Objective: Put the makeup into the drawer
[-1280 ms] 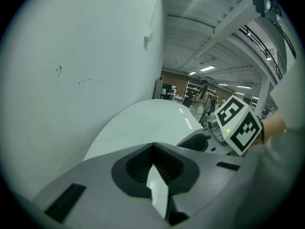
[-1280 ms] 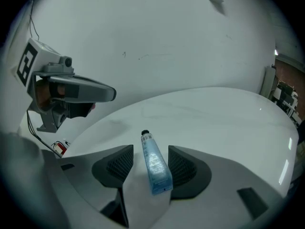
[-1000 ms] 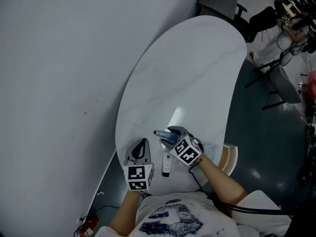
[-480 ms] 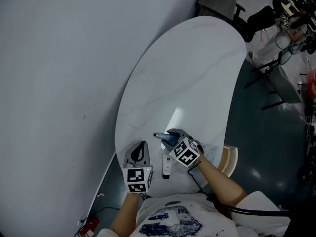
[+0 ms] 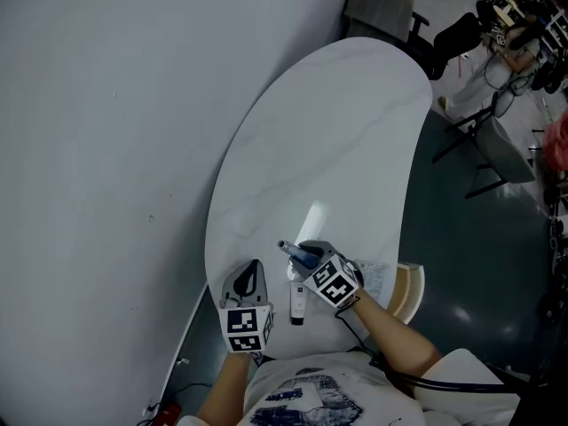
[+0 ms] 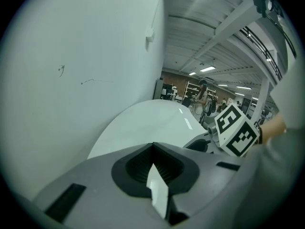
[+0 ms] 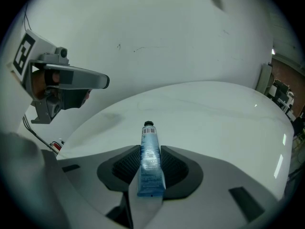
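The right gripper (image 5: 308, 251) has its jaws pinched on a blue tube (image 7: 150, 162). They have just been closing, and the ribbed pads now sit against the tube on both sides. The tube lies lengthwise along the gap between the jaws. Its flat crimped end points back toward the gripper body, and its small dark cap sticks out past the jaw tips. In the head view the cap end points up and to the left, over the near end of the white oval surface (image 5: 337, 131). In the right gripper view the surface shows under and beyond the cap.

The left gripper (image 5: 256, 268) hovers just left of the right one, near the surface's closest edge. Its jaws are pressed together at the tips with nothing between them, as the left gripper view shows. That view also catches the marker cube (image 6: 236, 130) of the right gripper, close by on its right.

A white tube (image 5: 298, 302) lies flat on the surface between the two grippers and touches neither. Its dark end is toward the person. It sits just below the held blue tube and apart from it.

A plain grey wall (image 5: 106, 149) runs along the surface's left side.
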The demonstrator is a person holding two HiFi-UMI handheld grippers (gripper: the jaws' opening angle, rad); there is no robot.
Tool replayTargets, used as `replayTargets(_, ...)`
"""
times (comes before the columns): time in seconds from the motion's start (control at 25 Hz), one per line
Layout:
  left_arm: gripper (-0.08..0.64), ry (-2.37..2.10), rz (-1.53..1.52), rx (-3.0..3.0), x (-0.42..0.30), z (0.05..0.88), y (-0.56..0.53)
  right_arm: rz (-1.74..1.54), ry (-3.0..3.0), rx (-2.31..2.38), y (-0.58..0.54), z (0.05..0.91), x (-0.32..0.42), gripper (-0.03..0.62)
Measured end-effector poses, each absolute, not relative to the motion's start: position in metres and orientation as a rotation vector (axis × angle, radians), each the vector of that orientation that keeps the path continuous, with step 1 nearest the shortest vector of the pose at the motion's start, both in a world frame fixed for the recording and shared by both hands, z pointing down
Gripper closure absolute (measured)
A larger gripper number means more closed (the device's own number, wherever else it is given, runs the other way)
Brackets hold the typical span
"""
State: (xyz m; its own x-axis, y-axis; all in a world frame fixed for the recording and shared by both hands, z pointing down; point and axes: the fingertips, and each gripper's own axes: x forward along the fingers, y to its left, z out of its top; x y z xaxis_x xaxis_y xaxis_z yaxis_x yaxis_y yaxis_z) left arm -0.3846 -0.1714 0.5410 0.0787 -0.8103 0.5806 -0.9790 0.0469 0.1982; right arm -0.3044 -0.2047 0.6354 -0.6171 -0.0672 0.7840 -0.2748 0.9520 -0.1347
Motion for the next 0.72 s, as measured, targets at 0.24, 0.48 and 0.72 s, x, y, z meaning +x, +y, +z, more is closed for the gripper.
replayTargets(0.24,0.512,-1.743,0.392,1.863,-0.375,0.527,-0.169,0.358,-2.261,0.343,-0.202,0.612,-0.293,0.448)
replayTargets(0.48,0.512,-1.693,0.382,1.961,-0.348,0.517,-0.167,0.451,-2.296,0.510,-0.191,0.587,-0.262,0.448)
replayTargets(0.72,0.512,-1.613,0.393,2.088,-0.308,0.498,-0.168,0.498,-2.292,0.701,-0.186,0.562,-0.214,0.448)
